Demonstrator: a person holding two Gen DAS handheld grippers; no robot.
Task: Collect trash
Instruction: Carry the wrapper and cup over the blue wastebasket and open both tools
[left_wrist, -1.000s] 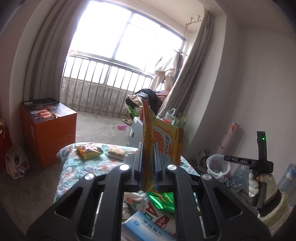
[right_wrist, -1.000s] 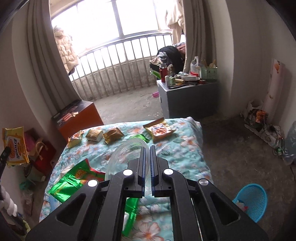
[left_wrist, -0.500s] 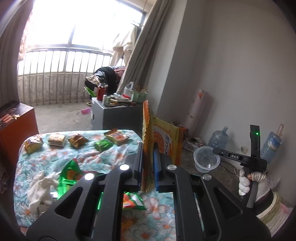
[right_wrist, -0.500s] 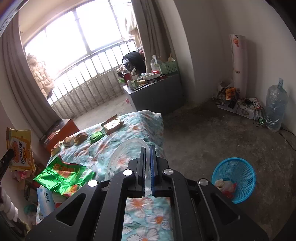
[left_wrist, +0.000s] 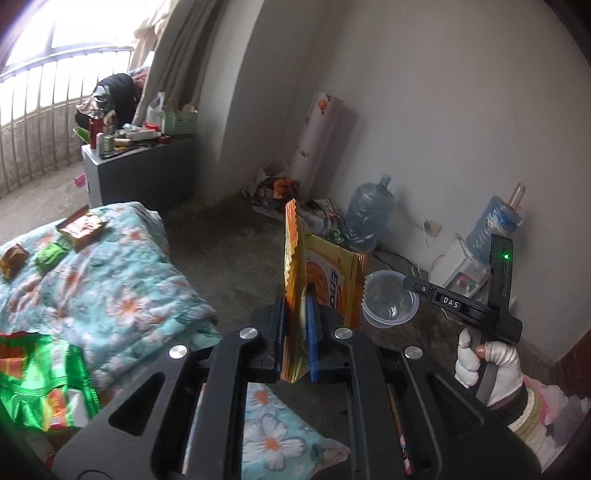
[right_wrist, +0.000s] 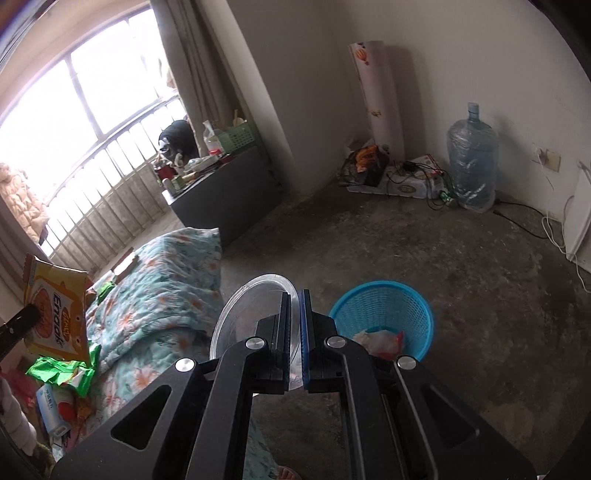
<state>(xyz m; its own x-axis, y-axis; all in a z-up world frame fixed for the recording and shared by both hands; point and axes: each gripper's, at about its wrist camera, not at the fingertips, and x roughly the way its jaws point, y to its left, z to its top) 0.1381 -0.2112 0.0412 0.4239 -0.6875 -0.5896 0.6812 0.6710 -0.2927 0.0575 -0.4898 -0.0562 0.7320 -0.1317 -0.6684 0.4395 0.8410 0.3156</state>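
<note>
My left gripper is shut on a yellow-orange snack bag, held upright in the air; the bag also shows at the left of the right wrist view. My right gripper is shut on the rim of a clear plastic bowl, also seen in the left wrist view held by the right gripper. A blue mesh trash basket with some trash inside stands on the floor just ahead right of the right gripper. Green wrappers and small packets lie on the floral bed.
A grey cabinet with clutter stands by the balcony railing. A large water bottle, a rolled sheet, cables and a box pile line the far wall. The floor is bare concrete.
Both grippers have swung right, away from the bed toward the room corner. The blue basket now lies close in front of the right gripper. Both grips are unchanged.
</note>
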